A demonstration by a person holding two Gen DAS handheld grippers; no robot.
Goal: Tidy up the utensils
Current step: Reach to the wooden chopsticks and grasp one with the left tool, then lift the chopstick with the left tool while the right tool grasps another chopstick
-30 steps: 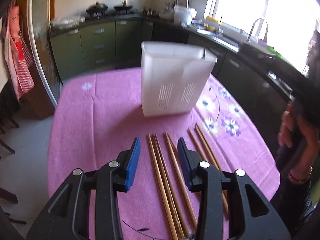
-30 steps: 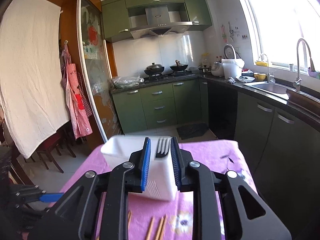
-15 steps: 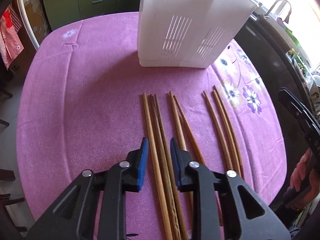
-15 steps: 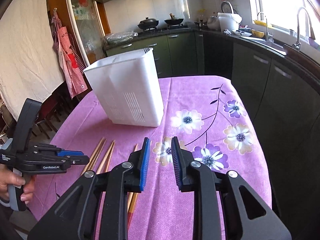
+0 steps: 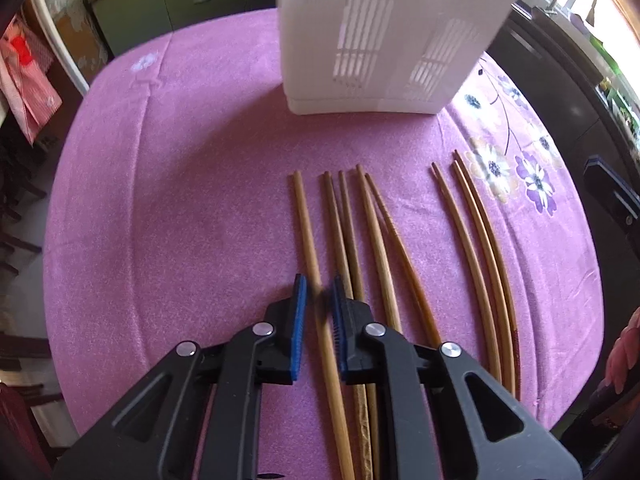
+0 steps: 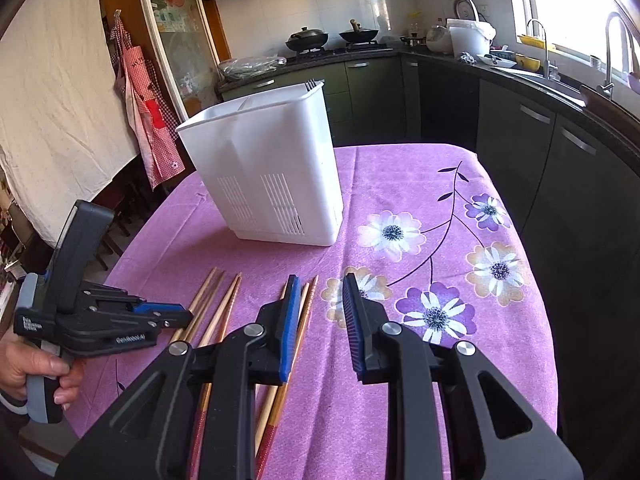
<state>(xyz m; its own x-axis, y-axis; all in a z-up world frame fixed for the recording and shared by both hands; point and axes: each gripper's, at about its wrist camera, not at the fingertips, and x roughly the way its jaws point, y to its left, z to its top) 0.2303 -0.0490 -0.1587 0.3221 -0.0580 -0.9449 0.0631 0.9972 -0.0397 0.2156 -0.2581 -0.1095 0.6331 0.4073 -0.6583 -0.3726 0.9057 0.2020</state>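
Several wooden chopsticks (image 5: 380,240) lie side by side on the purple tablecloth (image 5: 180,220), in front of a white slotted utensil holder (image 5: 384,40). My left gripper (image 5: 318,300) has its jaws closed around the leftmost chopstick (image 5: 306,224), low at the table. In the right wrist view the left gripper (image 6: 176,314) reaches over the chopsticks (image 6: 224,308). My right gripper (image 6: 320,304) is open and empty above the right-hand chopsticks (image 6: 306,312). The holder (image 6: 272,168) stands behind, with fork tines (image 6: 313,84) showing at its rim.
The table's right edge lies beside dark cabinets (image 6: 560,168) and a sink (image 6: 560,80). A stove with pans (image 6: 332,36) is at the back. A red apron (image 6: 148,112) hangs on the left. Floral print (image 6: 436,312) covers the cloth's right side.
My left gripper dropped to the chopsticks and narrowed onto the leftmost one. My right gripper left the holder, moved down toward the table, and opened wider.
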